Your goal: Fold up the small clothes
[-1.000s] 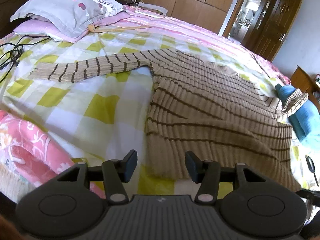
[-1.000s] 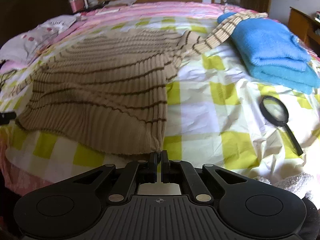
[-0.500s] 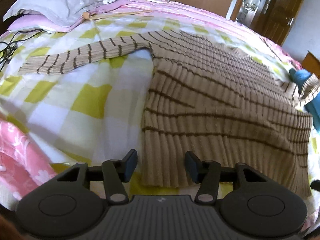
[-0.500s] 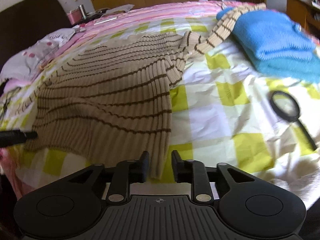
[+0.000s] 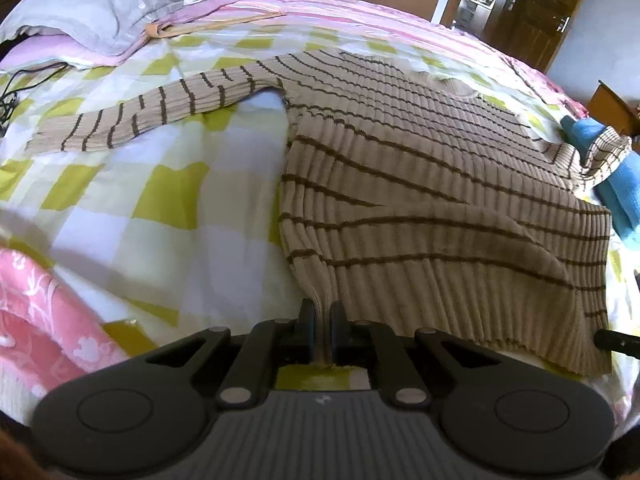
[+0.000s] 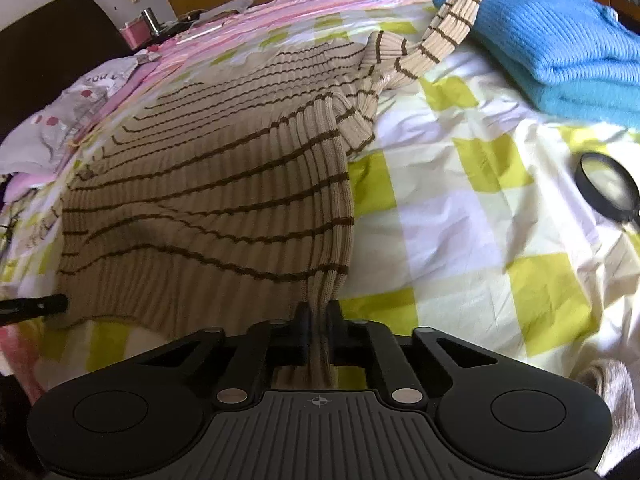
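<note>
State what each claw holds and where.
Left claw pinches the striped sweater at its bottom-left hem corner; right claw, closing, has the bottom-right hem corner between its jaws.

One beige ribbed knit sweater with thin brown stripes (image 5: 420, 208) fills the middle of the frame, and one folded bright blue knit garment (image 6: 560, 40) lies at the upper right. One black-rimmed round magnifying glass (image 6: 610, 188) sits at the right edge. One grey pillow with pink spots (image 5: 108, 12) rests at the upper left, and two black two-finger grippers (image 5: 320, 320) (image 6: 318, 316) show along the bottom.

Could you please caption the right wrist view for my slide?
Right gripper closing on beige brown-striped ribbed sweater's hem corner on checked bedsheet.
</note>
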Demonstrator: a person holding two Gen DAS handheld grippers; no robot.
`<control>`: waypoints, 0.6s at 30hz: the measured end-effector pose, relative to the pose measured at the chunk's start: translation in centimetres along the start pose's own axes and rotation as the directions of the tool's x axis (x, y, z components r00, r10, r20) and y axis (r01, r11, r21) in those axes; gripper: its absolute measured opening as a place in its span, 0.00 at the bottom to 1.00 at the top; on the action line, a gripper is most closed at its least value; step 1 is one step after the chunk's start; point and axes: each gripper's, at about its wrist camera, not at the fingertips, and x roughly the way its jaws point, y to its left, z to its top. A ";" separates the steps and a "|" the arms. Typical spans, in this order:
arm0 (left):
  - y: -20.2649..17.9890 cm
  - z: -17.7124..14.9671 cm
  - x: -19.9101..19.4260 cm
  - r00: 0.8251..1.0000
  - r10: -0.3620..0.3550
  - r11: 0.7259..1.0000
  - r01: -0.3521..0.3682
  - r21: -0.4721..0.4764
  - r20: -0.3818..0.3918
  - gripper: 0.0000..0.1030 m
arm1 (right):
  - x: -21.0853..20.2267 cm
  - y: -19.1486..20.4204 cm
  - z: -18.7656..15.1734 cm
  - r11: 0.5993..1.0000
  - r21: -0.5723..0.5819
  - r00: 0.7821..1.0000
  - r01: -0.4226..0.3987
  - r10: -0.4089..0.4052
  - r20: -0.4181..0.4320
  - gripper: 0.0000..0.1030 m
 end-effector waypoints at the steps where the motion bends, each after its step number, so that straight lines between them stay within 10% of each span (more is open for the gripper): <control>1: 0.3 -0.1 -0.4 1.000 -0.001 1.000 0.001 -0.010 0.000 0.13 | -0.6 0.0 0.0 1.000 -0.004 1.000 -0.011 0.011 -0.005 0.05; 18: 1.5 -2.2 -3.1 0.994 0.070 0.997 -0.068 0.020 -0.080 0.14 | -3.5 -0.1 -2.1 0.996 -0.086 0.982 0.014 -0.030 -0.185 0.12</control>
